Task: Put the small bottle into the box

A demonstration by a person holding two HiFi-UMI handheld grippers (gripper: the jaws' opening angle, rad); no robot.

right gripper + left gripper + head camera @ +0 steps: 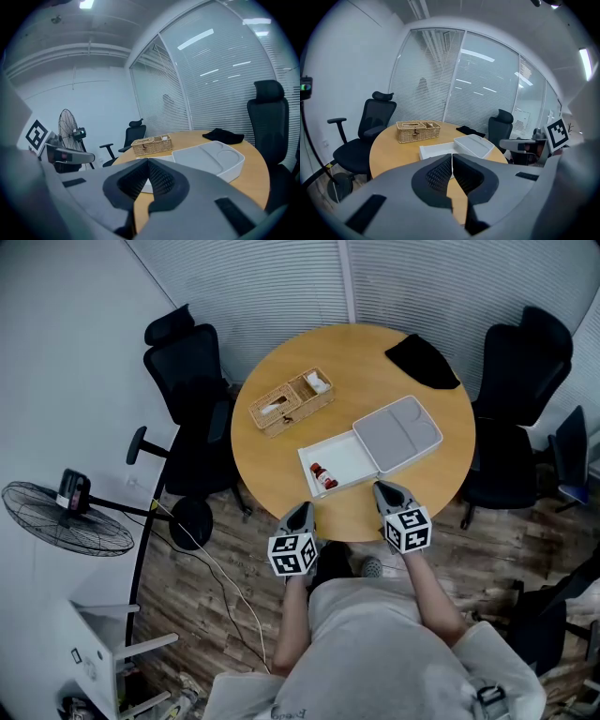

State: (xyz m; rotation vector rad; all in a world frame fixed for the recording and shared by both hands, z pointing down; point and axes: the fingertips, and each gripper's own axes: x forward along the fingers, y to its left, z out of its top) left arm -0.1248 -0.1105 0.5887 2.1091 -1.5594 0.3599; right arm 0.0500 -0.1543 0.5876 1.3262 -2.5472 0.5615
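Note:
A small red bottle with a white cap lies inside the open white box near the front of the round wooden table. The box's grey lid lies open to the box's right. My left gripper hovers at the table's near edge, left of the box, jaws shut and empty. My right gripper sits at the near edge just right of the box, also shut with nothing held. In the left gripper view the box and lid lie beyond the closed jaws; the right gripper view shows the lid.
A wicker basket stands at the table's back left and a black cloth at the back right. Black office chairs ring the table. A fan stands on the floor to the left, with a cable across the wood floor.

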